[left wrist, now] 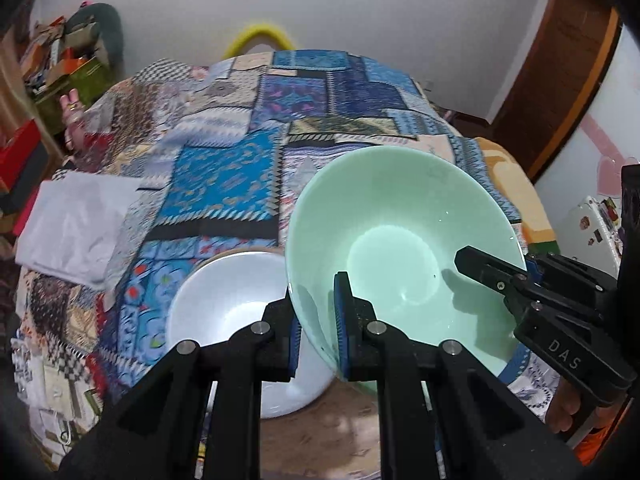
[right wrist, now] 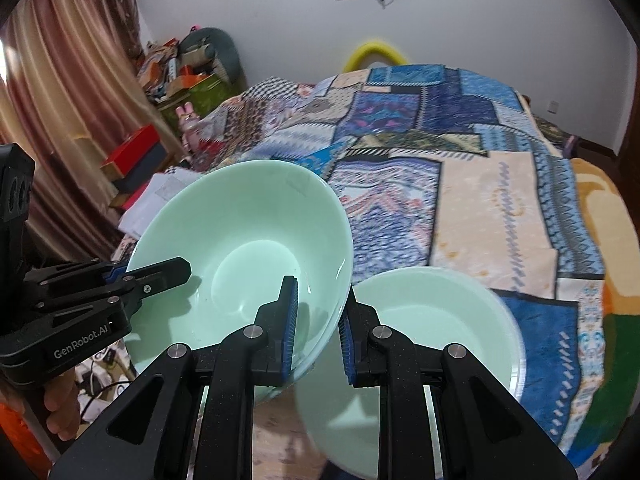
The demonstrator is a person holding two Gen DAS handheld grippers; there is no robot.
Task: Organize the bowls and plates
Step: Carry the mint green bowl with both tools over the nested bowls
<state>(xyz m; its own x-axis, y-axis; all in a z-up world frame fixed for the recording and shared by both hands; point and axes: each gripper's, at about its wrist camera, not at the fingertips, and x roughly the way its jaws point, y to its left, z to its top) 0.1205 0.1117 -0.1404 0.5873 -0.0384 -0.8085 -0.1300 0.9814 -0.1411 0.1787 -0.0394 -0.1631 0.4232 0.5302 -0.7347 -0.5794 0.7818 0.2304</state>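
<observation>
**Two grippers clamp one green bowl above the patchwork bedspread**

Two grippers hold the same large green bowl (left wrist: 400, 248), one on each side of its rim. The left gripper (left wrist: 318, 334) is closed on the bowl's near-left wall, one blue pad inside the bowl and the other pressed against the outside. The right gripper (right wrist: 318, 332) is closed on the opposite wall in the same way, its inner finger reaching into the bowl. Each wrist view shows the other gripper biting the far rim of the green bowl.

The green bowl is off the patchwork bedspread (left wrist: 224, 136), its mouth tilted toward both cameras. Just left of the green bowl and lower, in the left wrist view, a white bowl (left wrist: 224, 292) sits partly hidden behind the left gripper's fingers. Just right of the green bowl and below it, in the right wrist view, a second pale green bowl (right wrist: 436, 320) sits with a blurred rim. A white folded sheet (left wrist: 76, 224) lies on the bedspread well left of the green bowl.
</observation>
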